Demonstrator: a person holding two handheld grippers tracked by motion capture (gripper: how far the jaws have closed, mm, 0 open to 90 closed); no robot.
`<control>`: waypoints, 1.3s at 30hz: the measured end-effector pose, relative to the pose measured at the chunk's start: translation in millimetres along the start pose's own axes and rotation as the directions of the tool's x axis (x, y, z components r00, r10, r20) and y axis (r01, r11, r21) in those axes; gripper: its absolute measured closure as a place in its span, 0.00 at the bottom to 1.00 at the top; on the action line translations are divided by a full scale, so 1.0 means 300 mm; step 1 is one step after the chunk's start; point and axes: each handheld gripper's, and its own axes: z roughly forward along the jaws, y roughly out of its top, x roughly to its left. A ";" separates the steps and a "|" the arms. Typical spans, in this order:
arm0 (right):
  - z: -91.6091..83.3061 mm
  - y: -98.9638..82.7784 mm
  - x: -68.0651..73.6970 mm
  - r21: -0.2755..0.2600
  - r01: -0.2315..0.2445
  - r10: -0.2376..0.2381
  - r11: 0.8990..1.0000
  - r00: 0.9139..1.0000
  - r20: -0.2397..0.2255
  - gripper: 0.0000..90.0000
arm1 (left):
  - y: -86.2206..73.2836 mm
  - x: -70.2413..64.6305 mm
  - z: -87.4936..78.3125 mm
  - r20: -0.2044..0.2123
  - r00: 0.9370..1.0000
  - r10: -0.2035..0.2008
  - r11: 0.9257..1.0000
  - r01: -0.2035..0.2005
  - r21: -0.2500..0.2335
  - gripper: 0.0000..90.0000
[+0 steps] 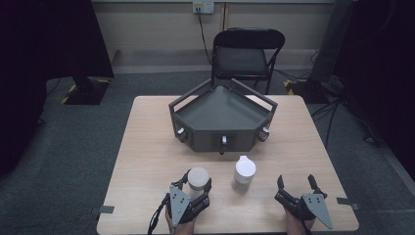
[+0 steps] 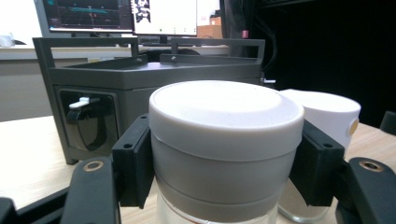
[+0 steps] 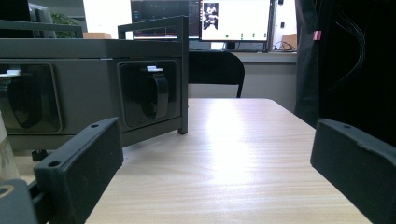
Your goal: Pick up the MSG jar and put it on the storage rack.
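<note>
1. The left tool (image 1: 195,188) was clamped on a white-lidded jar (image 1: 197,178), one pad on each side just under the lid, as the left gripper view made plain (image 2: 224,140).
2. So the grasp looked done; whether the jar had cleared the surface (image 1: 147,161) could not be told from these pictures.
3. A second white-lidded jar (image 1: 243,172) stood on the surface just beside the held one, between the two tools, with nothing gripping it.
4. The right tool (image 1: 296,185) rested low near the surface edge, its jaws spread wide with nothing between them.
5. The grey tray (image 1: 222,117) sat straight ahead of both tools, and its floor looked bare.
6. My judgement: early going, with one jar gripped, and carrying and placing probably left for both jars if the tray was the goal.
</note>
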 end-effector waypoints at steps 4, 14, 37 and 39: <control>0.000 0.000 0.000 0.000 0.000 0.000 1.000 1.000 0.000 0.01 | 0.028 0.034 0.011 0.044 0.999 -0.001 1.000 0.000 0.016 0.37; 0.000 0.000 0.000 -0.001 -0.001 0.001 1.000 1.000 0.001 0.01 | 0.078 0.083 0.059 0.089 0.996 0.003 1.000 -0.003 0.004 0.37; 0.000 -0.001 0.000 -0.001 -0.001 0.001 1.000 1.000 0.001 0.01 | 0.247 0.204 0.221 0.155 0.988 0.012 0.999 -0.004 -0.052 0.38; 0.000 -0.001 0.000 -0.001 -0.002 0.002 1.000 1.000 0.001 0.01 | 0.266 0.212 0.235 0.155 0.988 0.002 0.999 0.006 -0.052 0.37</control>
